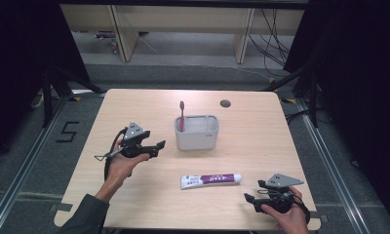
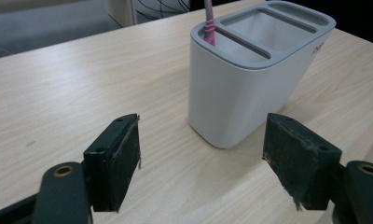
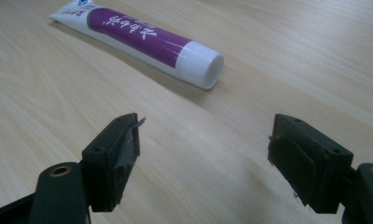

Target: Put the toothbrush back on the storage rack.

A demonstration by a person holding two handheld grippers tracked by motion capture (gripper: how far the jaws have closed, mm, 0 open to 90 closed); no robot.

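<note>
1. Right gripper [image 3: 203, 163]: jaws spread, empty; tube [image 3: 138, 39] lies ahead and to the left of them, apart, cap end nearest, long axis slanting away leftward.
2. Left gripper [image 2: 201, 163]: jaws spread, empty, facing the holder [image 2: 250, 79].

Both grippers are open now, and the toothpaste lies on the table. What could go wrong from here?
1. The toothpaste tube is round and smooth; the open right gripper might squeeze or roll it when closing.
2. The holder is light-looking; the open left gripper beside it could bump and tip it with the pink toothbrush inside.
</note>
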